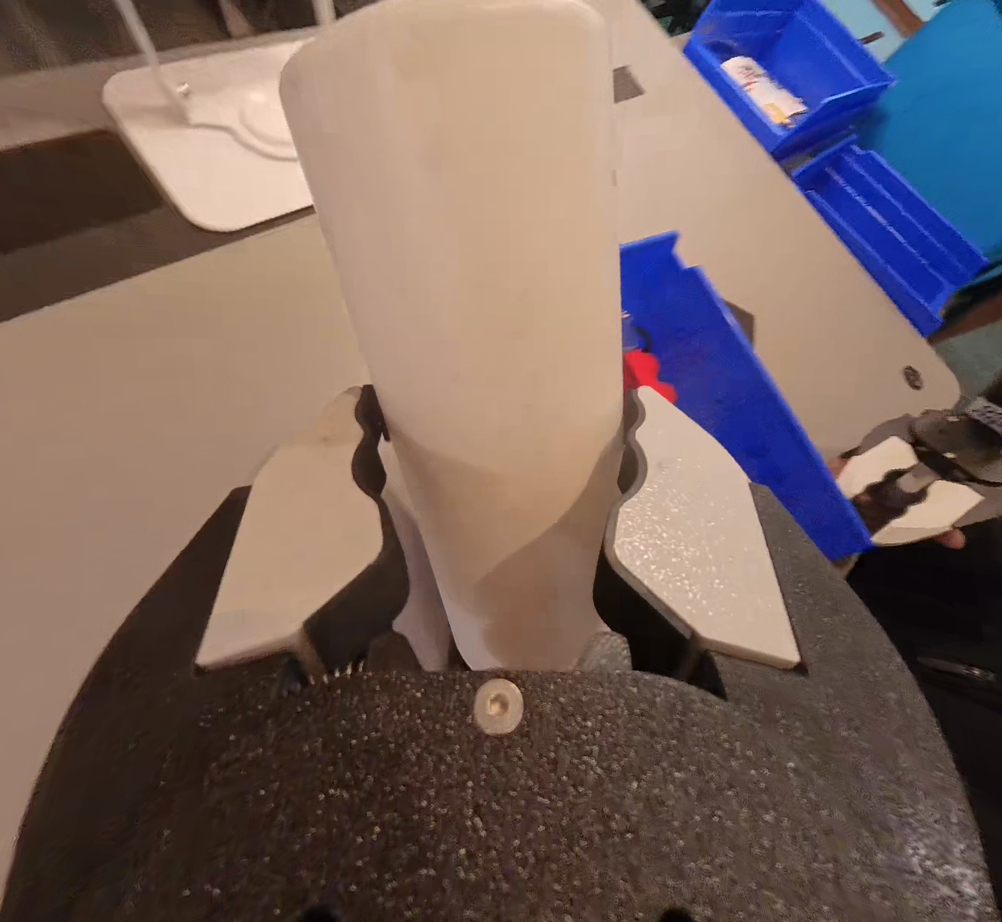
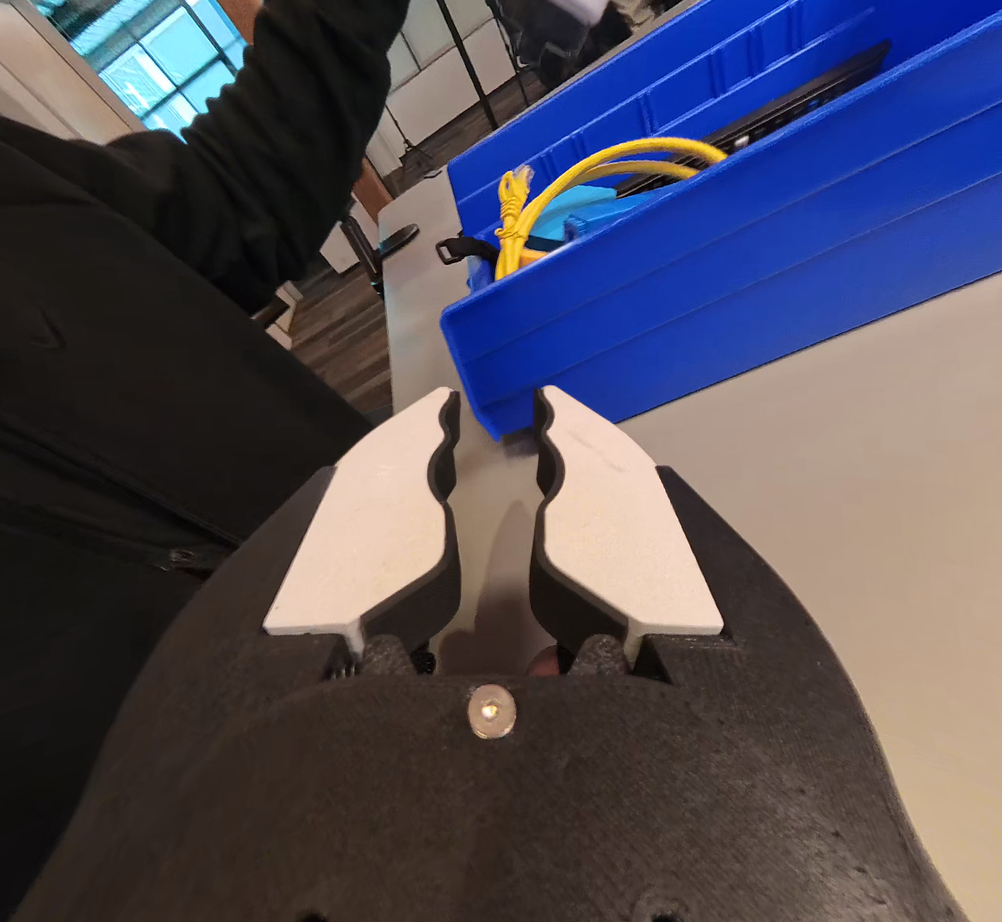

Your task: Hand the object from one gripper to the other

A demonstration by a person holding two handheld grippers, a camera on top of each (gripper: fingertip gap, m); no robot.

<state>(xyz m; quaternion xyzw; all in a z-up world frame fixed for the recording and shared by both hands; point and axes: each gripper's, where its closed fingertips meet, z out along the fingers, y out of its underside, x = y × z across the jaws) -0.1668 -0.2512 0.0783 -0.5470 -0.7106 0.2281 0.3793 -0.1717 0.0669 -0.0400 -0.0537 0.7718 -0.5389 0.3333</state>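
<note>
While the left gripper (image 1: 501, 440) clamped the white bottle (image 1: 461, 245) raised above the counter (image 1: 135, 380), the right gripper (image 2: 496, 440) waited low, part-open and empty; it should open wider and approach squarely.

Left gripper (image 1: 501, 410) body: mine is black, rough-grained, speckled, with one silver screw (image 1: 498, 705) at its centre.
Left fingers (image 1: 699, 527): flat white plates over black pads with wavy inner edges.
Right gripper (image 2: 496, 408): the same black grainy shell, white finger plates, scalloped black pads, a silver screw (image 2: 492, 710).
Sleeve (image 2: 282, 136): black, ribbed and creased.
Jacket (image 2: 108, 380): black, with a zip.
</note>
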